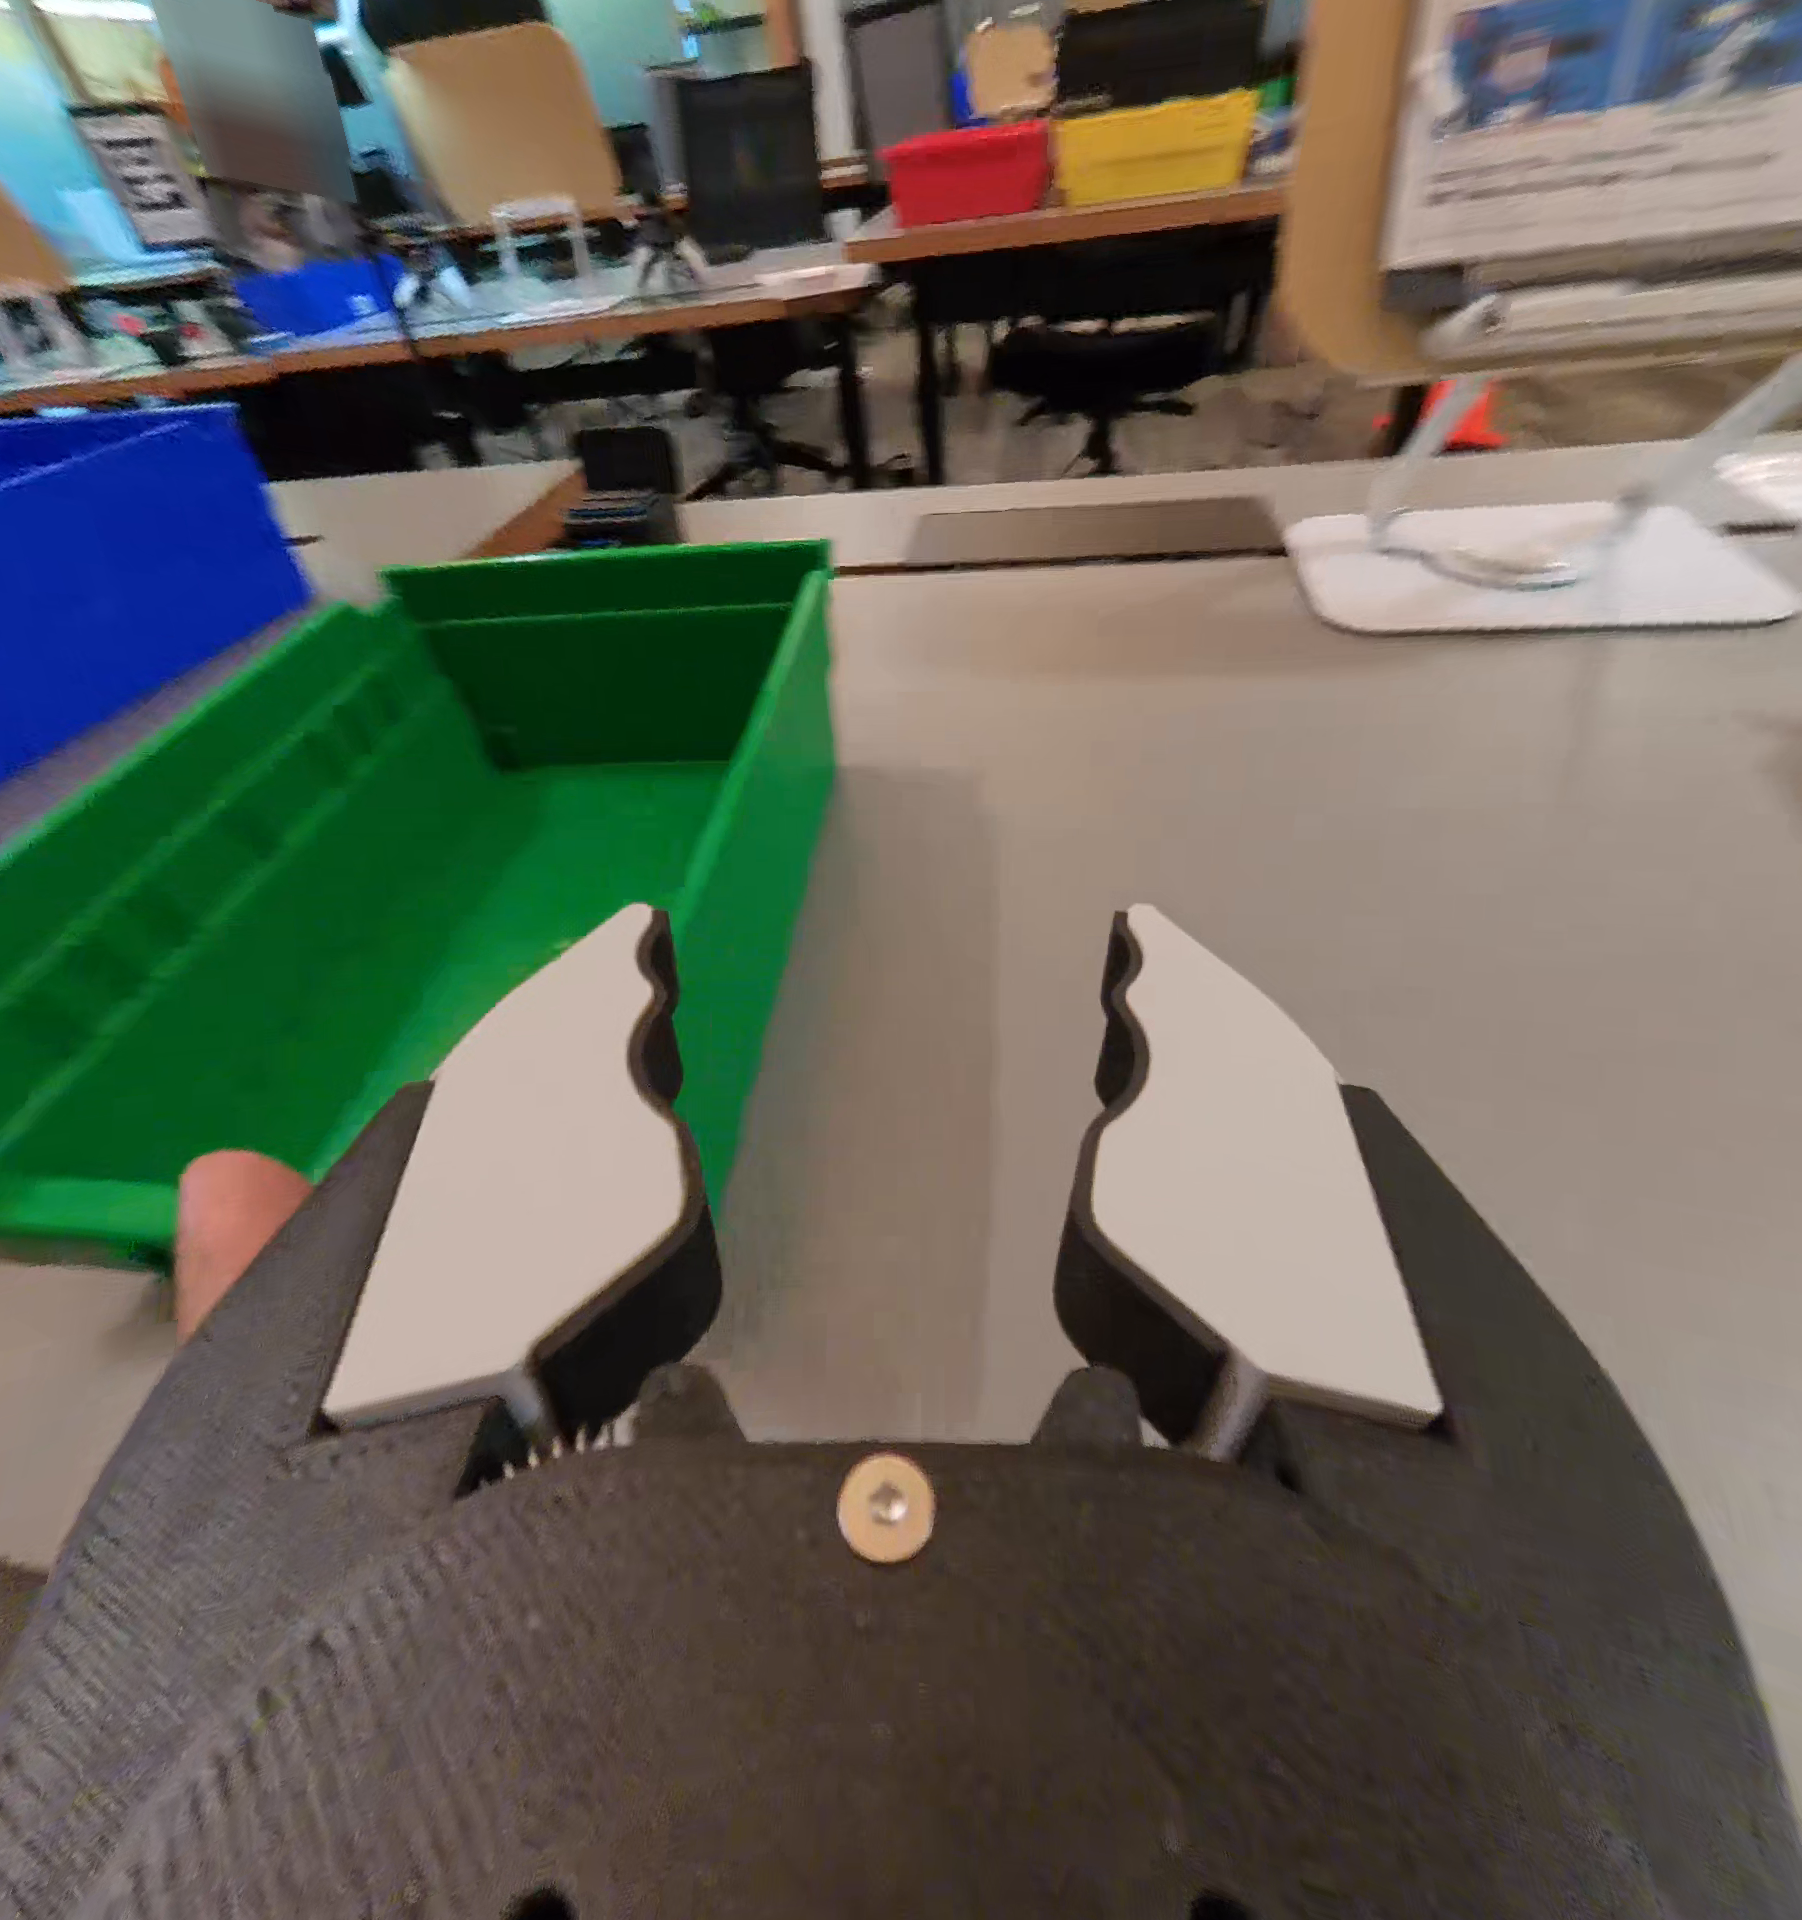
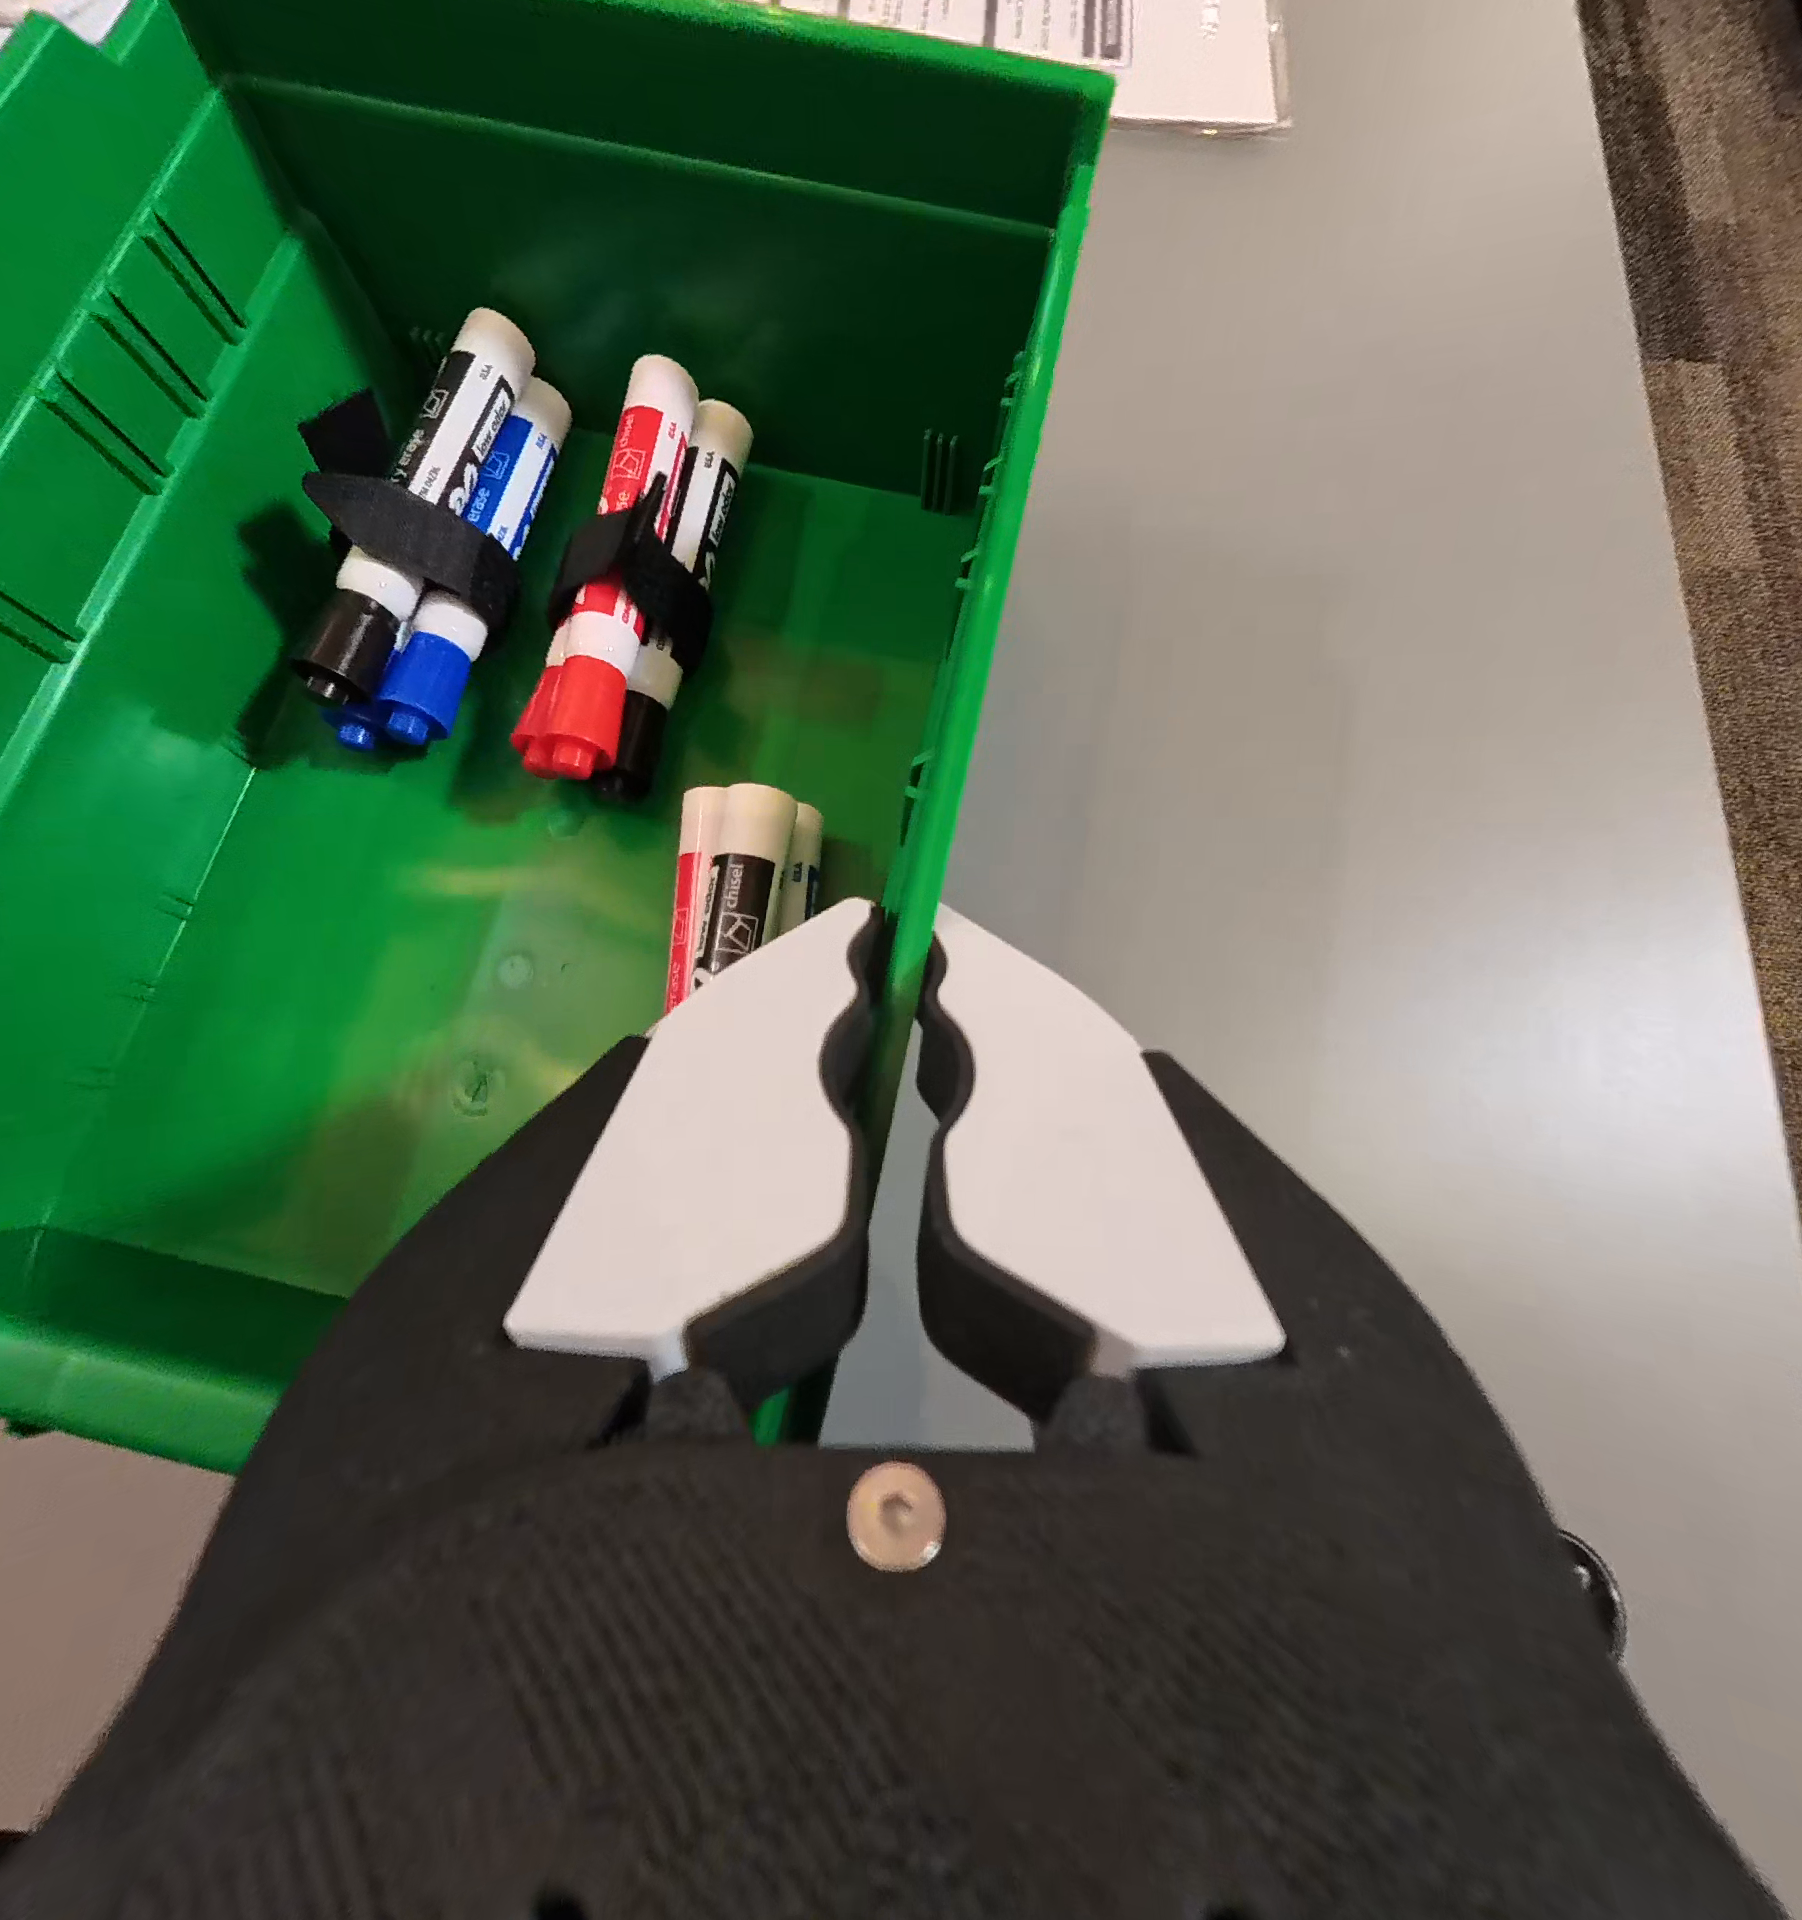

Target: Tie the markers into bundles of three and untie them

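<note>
A green plastic bin [image 2: 1022,436] stands on a grey table. My right gripper [image 2: 902,935] is shut on the bin's right side wall, one finger inside and one outside. In the bin lie a strapped bundle of black and blue markers [image 2: 429,540], a strapped bundle of red and black markers [image 2: 632,582], and a third bundle [image 2: 741,883] partly hidden behind my left finger. In the left wrist view my left gripper [image 1: 892,925] is open and empty, above the table just right of the green bin [image 1: 762,831]. A person's fingertip [image 1: 222,1216] shows beside it.
A blue bin [image 1: 86,582] stands left of the green one. A white monitor stand [image 1: 1541,571] sits at the table's far right. Papers [image 2: 1136,62] lie beyond the bin. The table's right edge meets dark carpet [image 2: 1749,416]. Desks, chairs, red and yellow bins fill the background. The left gripper's tips are roughly 65 centimetres from the right gripper's.
</note>
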A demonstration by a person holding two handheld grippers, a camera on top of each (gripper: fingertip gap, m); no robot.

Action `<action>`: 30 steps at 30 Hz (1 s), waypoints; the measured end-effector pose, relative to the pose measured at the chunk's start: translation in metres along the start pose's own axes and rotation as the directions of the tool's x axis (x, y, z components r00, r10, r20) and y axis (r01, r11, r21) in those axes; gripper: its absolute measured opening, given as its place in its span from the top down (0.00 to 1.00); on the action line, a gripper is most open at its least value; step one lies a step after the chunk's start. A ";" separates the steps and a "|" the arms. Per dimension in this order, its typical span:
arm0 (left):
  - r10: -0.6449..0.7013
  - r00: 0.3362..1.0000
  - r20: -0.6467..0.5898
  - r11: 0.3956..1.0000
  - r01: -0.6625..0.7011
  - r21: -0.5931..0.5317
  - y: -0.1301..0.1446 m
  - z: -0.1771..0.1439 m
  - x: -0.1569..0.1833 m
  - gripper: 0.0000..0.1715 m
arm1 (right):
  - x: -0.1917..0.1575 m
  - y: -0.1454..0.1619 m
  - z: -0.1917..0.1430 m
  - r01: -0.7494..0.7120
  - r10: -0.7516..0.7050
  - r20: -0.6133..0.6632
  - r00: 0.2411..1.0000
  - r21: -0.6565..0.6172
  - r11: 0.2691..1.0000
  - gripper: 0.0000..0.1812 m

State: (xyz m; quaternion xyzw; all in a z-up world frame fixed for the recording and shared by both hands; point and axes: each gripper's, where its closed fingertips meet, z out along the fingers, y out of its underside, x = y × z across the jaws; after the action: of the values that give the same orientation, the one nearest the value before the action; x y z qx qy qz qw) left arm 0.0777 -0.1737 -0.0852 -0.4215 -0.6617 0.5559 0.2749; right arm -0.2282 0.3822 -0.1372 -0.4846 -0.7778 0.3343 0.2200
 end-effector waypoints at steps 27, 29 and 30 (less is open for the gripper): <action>-0.031 0.994 -0.105 0.983 0.011 -0.185 0.038 0.056 -0.047 0.97 | -0.107 0.009 -0.013 0.157 -0.148 0.191 0.970 -0.035 0.987 0.98; -0.009 0.996 -0.086 0.989 -0.004 -0.146 0.028 0.052 -0.053 0.97 | -0.118 0.009 -0.012 0.155 -0.147 0.210 0.967 -0.025 0.988 0.98; -0.012 0.997 -0.082 0.992 0.001 -0.128 0.022 0.049 -0.055 0.97 | -0.124 0.008 -0.012 0.149 -0.141 0.226 0.964 -0.018 0.989 0.98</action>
State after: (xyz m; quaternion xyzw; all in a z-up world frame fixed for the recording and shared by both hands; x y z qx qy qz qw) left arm 0.0693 -0.2451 -0.1122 -0.4587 -0.6855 0.4934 0.2761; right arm -0.1616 0.2766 -0.1376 -0.3895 -0.8366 0.3563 0.1461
